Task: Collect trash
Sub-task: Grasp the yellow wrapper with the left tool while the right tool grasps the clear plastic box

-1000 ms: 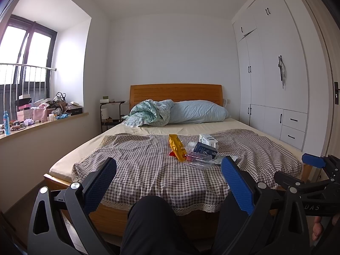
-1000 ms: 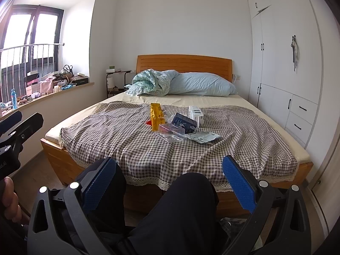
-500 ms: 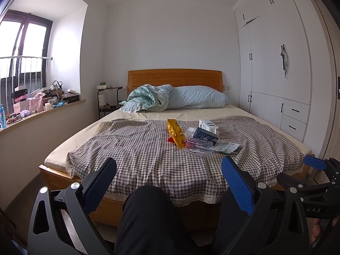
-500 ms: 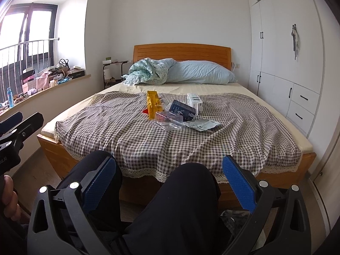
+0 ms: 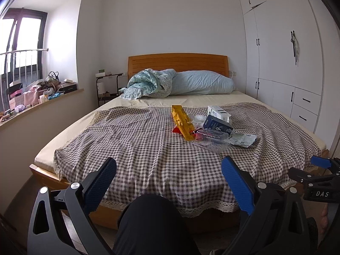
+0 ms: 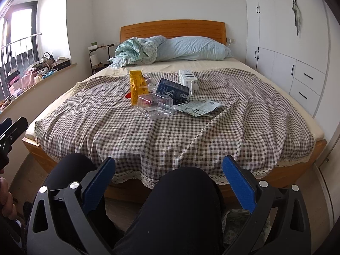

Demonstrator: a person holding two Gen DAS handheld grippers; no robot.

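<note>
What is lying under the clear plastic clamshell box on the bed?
The clear plastic clamshell box rests on the checked brown-and-white cloth. Something red shows through its wall; whether it lies inside or beneath is unclear.

Left hand-held gripper (image 5: 169,178) and right hand-held gripper (image 6: 169,177) both spread wide, low over knees.

You are facing a brown-and-white checked cloth (image 6: 212,127) carrying a yellow packet (image 6: 137,86), a dark blue carton (image 6: 173,92), a white box (image 6: 188,78) and a clear container (image 6: 157,105). You are seeing blue pads (image 6: 240,182), black trousers (image 6: 180,210), a pale blue pillow (image 6: 191,48).
</note>
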